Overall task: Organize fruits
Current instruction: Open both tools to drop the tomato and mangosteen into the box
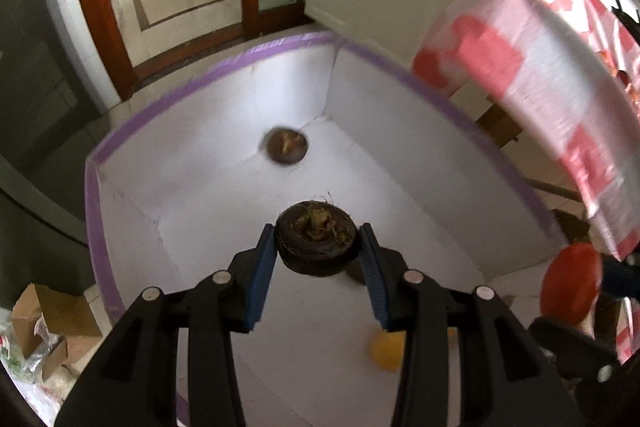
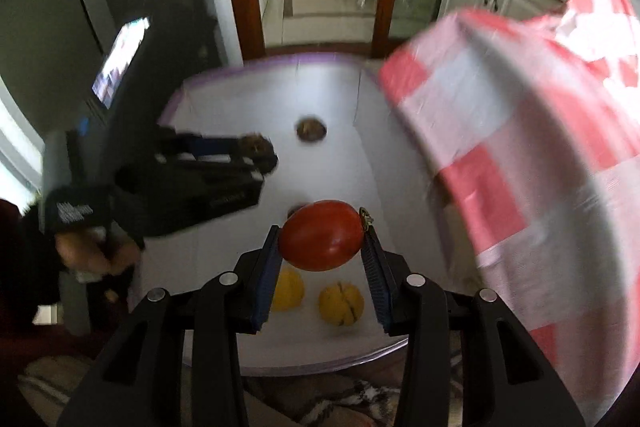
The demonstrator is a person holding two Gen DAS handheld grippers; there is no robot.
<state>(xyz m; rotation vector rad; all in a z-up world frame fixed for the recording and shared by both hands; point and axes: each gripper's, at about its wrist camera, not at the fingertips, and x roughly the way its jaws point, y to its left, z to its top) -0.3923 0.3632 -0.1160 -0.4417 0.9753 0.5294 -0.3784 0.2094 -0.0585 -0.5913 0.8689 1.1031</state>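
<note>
A: What is held by the left gripper point(image 1: 318, 245)?

B: A dark brown, flattened round fruit point(image 1: 318, 241) with a dry tuft on top is clamped between its blue pads point(image 1: 260, 279). It is held above the white floor of the foam box point(image 1: 224, 75), whose rim is edged with purple tape.

A: And the right gripper point(image 2: 322, 247)?

B: A red, egg-shaped fruit point(image 2: 322, 241) is pinched lengthwise between its pads, over the near part of the same box. In the left wrist view it is seen at the right edge as a red blur.

A: What is lying in the box already?

B: A second brown fruit point(image 1: 287, 147) is seen by the far wall. Two yellow fruits point(image 2: 340, 305) are seen side by side on the near floor, the right one marked with a dark split. Another small brown shape is partly hidden behind the held fruit; what it is cannot be told.

A: Anything beside the box?

B: A red-and-white plastic bag point(image 1: 528, 99) is seen at the right, blurred, overhanging the box's right rim. A hand point(image 2: 94, 255) on the left gripper's handle is visible in the right wrist view.
</note>
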